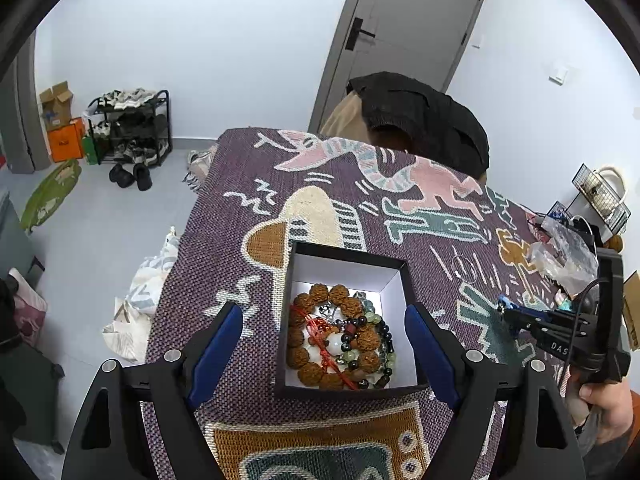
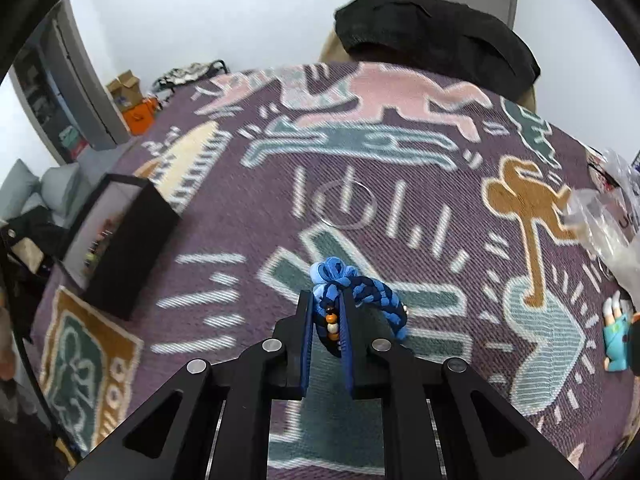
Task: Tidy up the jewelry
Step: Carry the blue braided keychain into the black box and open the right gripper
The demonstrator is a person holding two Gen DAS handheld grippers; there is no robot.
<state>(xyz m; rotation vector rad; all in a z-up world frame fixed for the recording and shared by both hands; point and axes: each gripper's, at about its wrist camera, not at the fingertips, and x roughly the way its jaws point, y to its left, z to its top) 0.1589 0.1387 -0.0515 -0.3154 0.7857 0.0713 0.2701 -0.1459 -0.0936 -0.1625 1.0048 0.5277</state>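
Note:
A black box [image 1: 404, 280] with a white inside sits on the patterned cloth and holds several bead bracelets [image 1: 340, 340]. My left gripper [image 1: 324, 320] is open, its blue pads on either side of the box. My right gripper [image 2: 326, 300] is shut on a blue braided bracelet [image 2: 368, 292] with a few orange and white beads, held above the cloth to the right of the box [image 2: 124, 240]. The right gripper also shows in the left wrist view [image 1: 506, 308]. A thin wire bangle [image 2: 346, 204] lies on the cloth beyond it.
Clear plastic bags [image 2: 612, 224] and a small teal figure [image 2: 616, 336] lie at the table's right edge. A chair with a black garment [image 1: 420, 120] stands behind the table. A shoe rack [image 1: 132, 128] stands on the floor at the left.

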